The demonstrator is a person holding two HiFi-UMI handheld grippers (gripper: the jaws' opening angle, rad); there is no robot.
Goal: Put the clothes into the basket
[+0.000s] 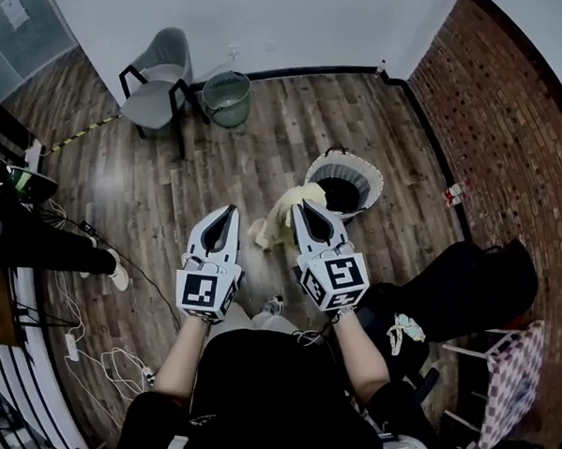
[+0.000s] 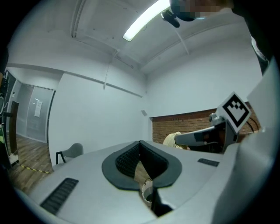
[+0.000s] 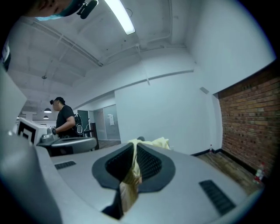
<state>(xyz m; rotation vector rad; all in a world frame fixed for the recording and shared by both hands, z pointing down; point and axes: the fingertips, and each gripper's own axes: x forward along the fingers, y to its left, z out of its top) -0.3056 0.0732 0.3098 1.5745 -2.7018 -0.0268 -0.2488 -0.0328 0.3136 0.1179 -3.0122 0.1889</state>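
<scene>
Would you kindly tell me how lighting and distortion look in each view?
Head view: strong fisheye, the brick wall bows and the corners go black; soft sheen on the wood floor. Left gripper view: the ceiling light blows out white. Right gripper view: dark vignette, the yellow cloth close up is blurred.

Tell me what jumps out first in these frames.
The right hand-held gripper is shut on a pale yellow garment that hangs from its jaws right by the round laundry basket on the wood floor. The left hand-held gripper beside it has its jaws together, empty. Further back, a grey chair and a green bin stand by the white wall.
</scene>
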